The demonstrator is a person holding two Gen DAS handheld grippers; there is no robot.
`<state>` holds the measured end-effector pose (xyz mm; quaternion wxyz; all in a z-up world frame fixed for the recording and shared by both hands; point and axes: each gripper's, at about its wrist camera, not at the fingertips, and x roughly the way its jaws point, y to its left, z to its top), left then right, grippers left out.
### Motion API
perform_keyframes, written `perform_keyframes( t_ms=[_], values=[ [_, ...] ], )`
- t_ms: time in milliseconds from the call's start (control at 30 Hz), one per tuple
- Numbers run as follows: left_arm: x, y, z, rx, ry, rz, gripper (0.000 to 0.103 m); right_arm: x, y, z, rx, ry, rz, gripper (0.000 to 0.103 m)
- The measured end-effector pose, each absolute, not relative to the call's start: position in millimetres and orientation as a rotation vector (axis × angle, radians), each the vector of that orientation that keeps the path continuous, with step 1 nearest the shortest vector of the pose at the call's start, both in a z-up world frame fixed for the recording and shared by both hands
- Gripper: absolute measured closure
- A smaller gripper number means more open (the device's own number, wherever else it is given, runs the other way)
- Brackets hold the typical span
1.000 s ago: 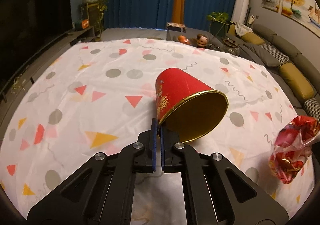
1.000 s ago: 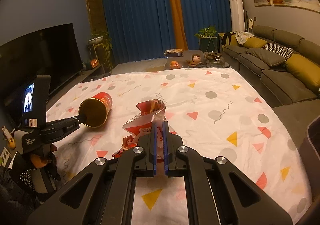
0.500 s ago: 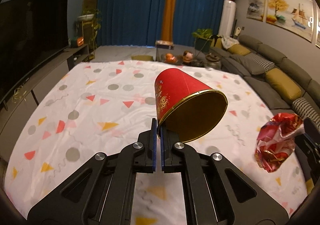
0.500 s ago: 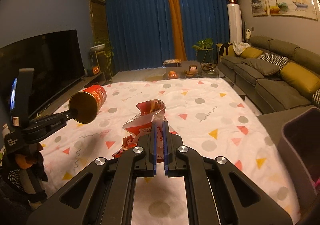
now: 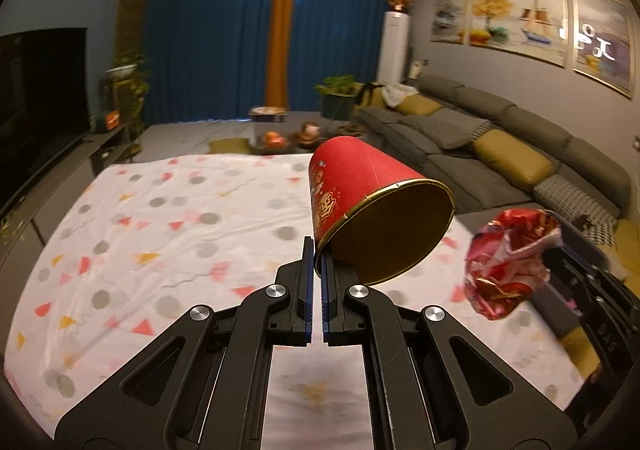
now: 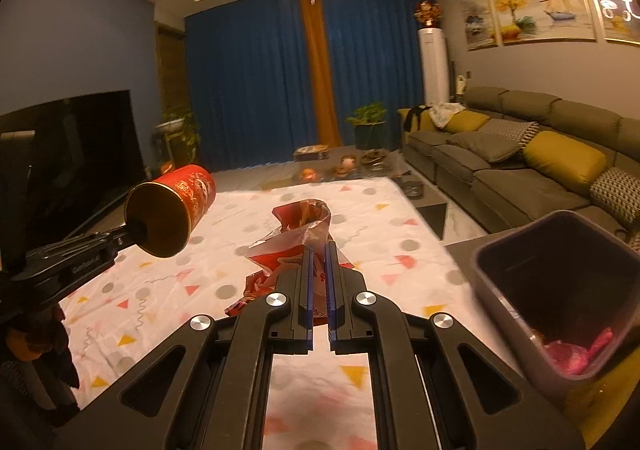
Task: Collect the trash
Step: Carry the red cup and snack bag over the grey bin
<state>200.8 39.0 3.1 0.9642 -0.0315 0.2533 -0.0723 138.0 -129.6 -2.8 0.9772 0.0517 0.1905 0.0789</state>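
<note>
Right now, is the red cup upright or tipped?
Tipped. The red cup lies sideways in the air, its gold mouth toward the camera, rim pinched by the left gripper fingers.

Grey sofa (image 6: 520, 153), blue curtains (image 6: 256, 81), dark television (image 5: 40, 97).

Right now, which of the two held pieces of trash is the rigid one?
The red paper cup with the gold rim, pinched at its rim by the left tool. The other, in the right tool, is a crumpled red wrapper.

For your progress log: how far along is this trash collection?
Done: the bin already holds pink wrappers. In hand: left gripper grips the red paper cup; right gripper grips the red snack bag. Left: dropping both into the bin.
</note>
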Motion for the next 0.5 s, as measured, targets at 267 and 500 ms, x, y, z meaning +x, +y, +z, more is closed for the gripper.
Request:
perform_keyframes(
  t_ms=[267, 500],
  values=[
    [196, -36, 8, -0.022, 0.501, -0.28, 0.101, 122, -187, -2, 0.149, 0.347, 0.039, 0.097],
    [201, -105, 2, 0.021, 0.506, -0.395, 0.101, 112, -243, -4, 0.152, 0.304, -0.107, 0.097]
  ],
)
